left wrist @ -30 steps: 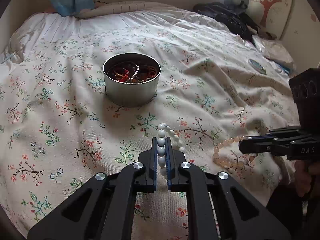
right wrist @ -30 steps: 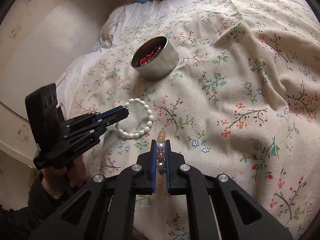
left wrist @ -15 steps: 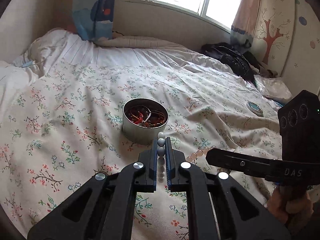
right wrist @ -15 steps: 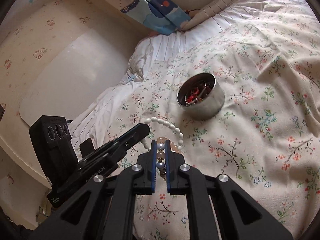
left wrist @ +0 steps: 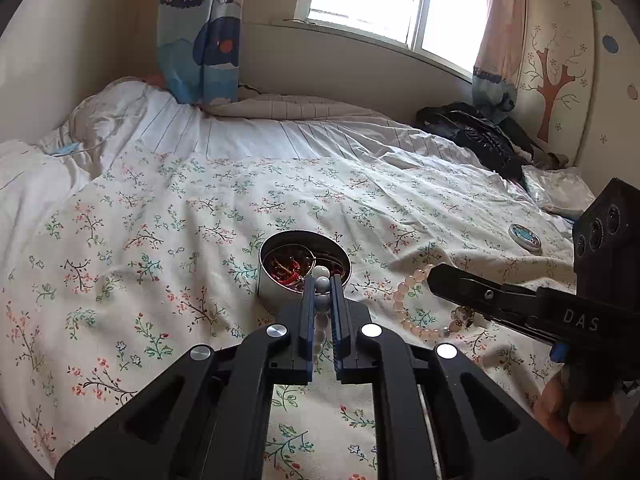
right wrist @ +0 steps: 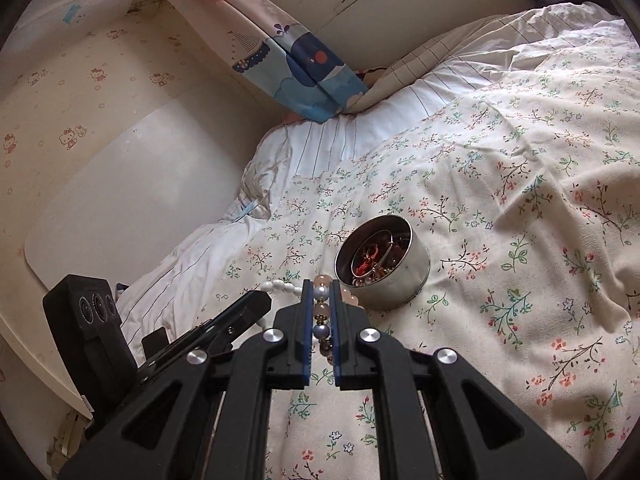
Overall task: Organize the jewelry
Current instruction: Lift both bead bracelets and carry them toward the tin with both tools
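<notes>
A round metal tin (left wrist: 304,270) with red and metal jewelry in it stands on the floral bedspread; it also shows in the right wrist view (right wrist: 384,266). My left gripper (left wrist: 322,284) is shut on a white bead bracelet (left wrist: 321,300), lifted just in front of the tin. My right gripper (right wrist: 321,292) is shut on a pink bead bracelet (right wrist: 320,312), lifted near the tin; that bracelet hangs from it in the left wrist view (left wrist: 416,312). The white bracelet shows beside the left gripper's fingers (right wrist: 244,312) in the right wrist view (right wrist: 282,288).
The floral bedspread (left wrist: 160,240) covers the bed. A small round lid (left wrist: 524,236) lies to the right. Dark clothing (left wrist: 480,136) sits at the far right corner, a plastic bag (left wrist: 560,196) near it. Pillows and a curtain (left wrist: 200,40) are at the back.
Both grippers have risen off the bedspread with their bracelets and moved toward the tin. The cameras have tilted up, showing more of the window and wall.
</notes>
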Available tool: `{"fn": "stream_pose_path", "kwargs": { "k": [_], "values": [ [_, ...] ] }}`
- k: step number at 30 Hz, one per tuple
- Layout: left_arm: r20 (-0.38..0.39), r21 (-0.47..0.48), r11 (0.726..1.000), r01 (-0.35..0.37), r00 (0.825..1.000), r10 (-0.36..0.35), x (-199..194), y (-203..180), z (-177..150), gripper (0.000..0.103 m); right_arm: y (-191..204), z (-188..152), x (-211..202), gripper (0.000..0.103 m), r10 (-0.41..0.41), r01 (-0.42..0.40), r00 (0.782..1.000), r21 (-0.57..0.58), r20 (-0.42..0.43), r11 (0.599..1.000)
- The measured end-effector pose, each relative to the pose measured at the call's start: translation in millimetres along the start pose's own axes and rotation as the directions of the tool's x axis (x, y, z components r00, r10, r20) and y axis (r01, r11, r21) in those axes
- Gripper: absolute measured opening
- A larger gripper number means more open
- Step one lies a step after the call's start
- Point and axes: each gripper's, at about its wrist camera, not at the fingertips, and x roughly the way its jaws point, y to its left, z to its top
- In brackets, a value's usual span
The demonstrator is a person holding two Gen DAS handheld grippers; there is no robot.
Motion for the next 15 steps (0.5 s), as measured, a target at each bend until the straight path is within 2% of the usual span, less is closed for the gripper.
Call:
{"fn": "stream_pose_path", "kwargs": {
  "k": [15],
  "values": [
    [0.018,-0.01,1.0,-0.021,1.0,0.021,14.0,-1.6,10.8,0.007,5.0,16.9,23.4,0.009,0.004,-0.004,1.0,-0.012,0.029,1.0]
  ]
}}
